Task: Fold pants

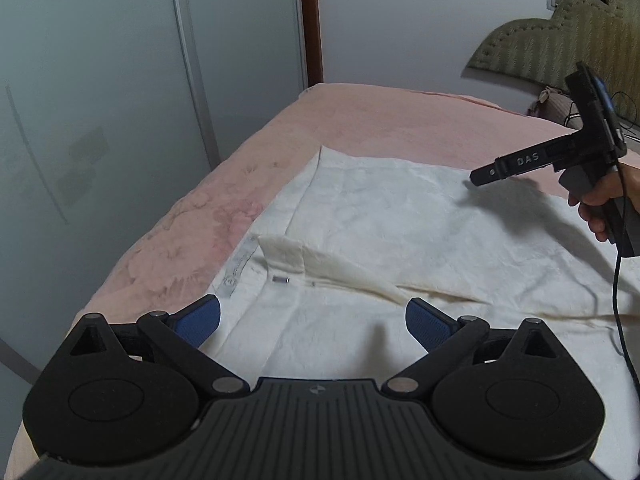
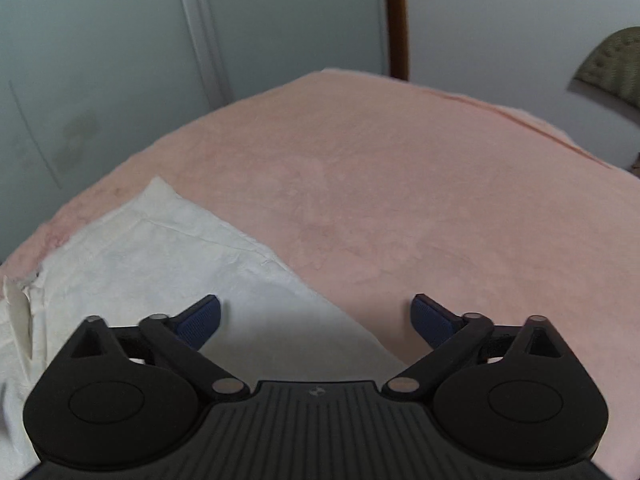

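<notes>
Cream-white pants [image 1: 400, 216] lie spread flat on the pink bed cover [image 1: 360, 120]. The waistband end, with a label and a folded-back flap [image 1: 288, 252], is nearest the left wrist camera. My left gripper [image 1: 314, 320] hangs open just above that waist area, with nothing between its blue pads [image 1: 200, 322]. My right gripper [image 1: 482, 178], held by a hand [image 1: 600, 204], hovers over the right part of the cloth. In the right wrist view my right gripper [image 2: 316, 318] is open and empty. It straddles the edge of the pants [image 2: 140, 256] and the bed cover [image 2: 400, 184].
An olive padded headboard [image 1: 560, 44] and a pillow [image 1: 552, 104] stand at the far right. Pale wardrobe doors [image 1: 100, 100] run along the left of the bed. A black cable [image 1: 618, 300] hangs from the right gripper across the cloth.
</notes>
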